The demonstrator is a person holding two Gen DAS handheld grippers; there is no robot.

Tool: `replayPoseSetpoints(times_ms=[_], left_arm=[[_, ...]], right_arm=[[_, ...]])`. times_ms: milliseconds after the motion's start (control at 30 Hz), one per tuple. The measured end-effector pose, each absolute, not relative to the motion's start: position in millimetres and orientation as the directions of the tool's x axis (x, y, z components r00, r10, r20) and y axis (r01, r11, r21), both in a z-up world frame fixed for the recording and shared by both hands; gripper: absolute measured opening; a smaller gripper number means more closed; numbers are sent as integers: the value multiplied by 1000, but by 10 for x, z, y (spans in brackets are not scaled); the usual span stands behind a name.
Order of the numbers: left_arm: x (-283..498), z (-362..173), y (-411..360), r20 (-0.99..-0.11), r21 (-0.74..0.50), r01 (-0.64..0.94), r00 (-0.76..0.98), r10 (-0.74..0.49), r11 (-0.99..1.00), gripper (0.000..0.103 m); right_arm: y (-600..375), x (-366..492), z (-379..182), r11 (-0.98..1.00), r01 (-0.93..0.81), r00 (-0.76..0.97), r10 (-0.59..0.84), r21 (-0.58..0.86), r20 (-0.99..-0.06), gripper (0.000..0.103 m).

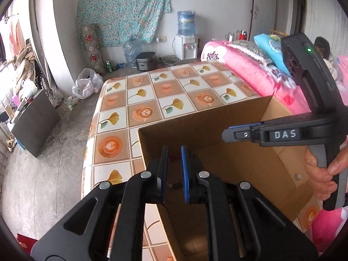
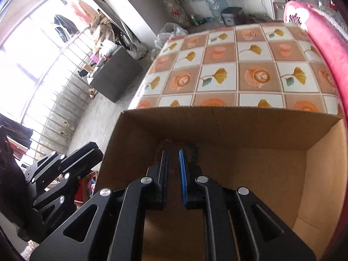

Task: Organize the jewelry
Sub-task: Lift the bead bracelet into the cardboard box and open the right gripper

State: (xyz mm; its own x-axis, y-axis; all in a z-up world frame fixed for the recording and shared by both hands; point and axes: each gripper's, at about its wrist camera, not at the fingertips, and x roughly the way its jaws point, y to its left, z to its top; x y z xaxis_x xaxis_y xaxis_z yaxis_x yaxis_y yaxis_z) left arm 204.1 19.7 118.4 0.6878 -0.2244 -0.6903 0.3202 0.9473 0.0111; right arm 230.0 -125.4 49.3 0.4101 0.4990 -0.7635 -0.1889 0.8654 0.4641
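Observation:
My left gripper [image 1: 174,152] hangs over the near-left corner of an open cardboard box [image 1: 204,119]. Its blue pads stand a little apart, and a bead strand [image 1: 175,158] with red and dark beads fills the gap at the tips. My right gripper [image 2: 173,152] points down into the same box [image 2: 228,117], pads close together. A loop of brown and green beads [image 2: 192,150] curls past its fingertips near the foot of the far wall. From the left wrist view the right gripper [image 1: 226,131] shows side-on over the box's right part, held by a hand [image 1: 322,171].
The box sits on a bed under a tiled flower-and-coffee-cup sheet [image 1: 165,91]. Pink bedding and pillows [image 1: 243,65] are piled along its right side. Grey floor, a dark cabinet [image 1: 37,119], a white bag [image 1: 87,83] and a water dispenser [image 1: 186,43] lie to the left and beyond.

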Motion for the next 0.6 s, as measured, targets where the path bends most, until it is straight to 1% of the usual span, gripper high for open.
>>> replayPoseSetpoints(times_ms=[67,100,133,167,200,233,267,300,367,433,467,533,600], left_arm=[[1785,1302,310,-652,-11,320,716,-249,947,18],[1631,1347,356,-633,-16,322,730,-259,946,24],[1465,1387,398,-615,-19,320,743,-264,947,28],[1294,1409,447,-599,-26,317,754,-269,948,38],[1130,1414,493,-587,-39,320,759,-281,947,48],[973,1399,532,-580,-53,322,760,-291,945,52],[823,1358,565,-580,-64,319,759,-296,946,57],[693,1299,592,-586,-72,315,754,-296,946,61],[481,1110,587,-619,-58,294,739,-265,954,65],[339,840,530,-665,-42,283,708,-238,958,67],[297,684,480,-697,-31,283,682,-224,959,68],[255,370,377,-750,9,271,639,-173,962,68],[229,98,271,-784,64,269,610,-118,961,68]], right_arm=[[-1356,2012,789,863,-249,485,504,440,-715,11],[-1419,1838,937,863,-275,525,504,423,-686,11],[-1488,1669,1062,863,-299,559,504,407,-658,12],[-1564,1473,1180,862,-321,589,506,392,-631,19],[-1643,1269,1273,861,-334,614,508,384,-604,29],[-1721,1065,1332,860,-346,636,509,375,-580,35],[-1783,901,1360,862,-351,652,505,365,-566,44],[-1831,739,1356,866,-354,661,499,354,-560,48],[-1868,477,1240,862,-375,646,507,341,-571,49],[-1829,289,1017,846,-399,606,533,354,-591,52],[-1774,223,874,834,-410,569,550,370,-611,54],[-1610,130,540,823,-417,491,561,385,-667,54],[-1435,106,207,836,-408,428,530,367,-732,54]])
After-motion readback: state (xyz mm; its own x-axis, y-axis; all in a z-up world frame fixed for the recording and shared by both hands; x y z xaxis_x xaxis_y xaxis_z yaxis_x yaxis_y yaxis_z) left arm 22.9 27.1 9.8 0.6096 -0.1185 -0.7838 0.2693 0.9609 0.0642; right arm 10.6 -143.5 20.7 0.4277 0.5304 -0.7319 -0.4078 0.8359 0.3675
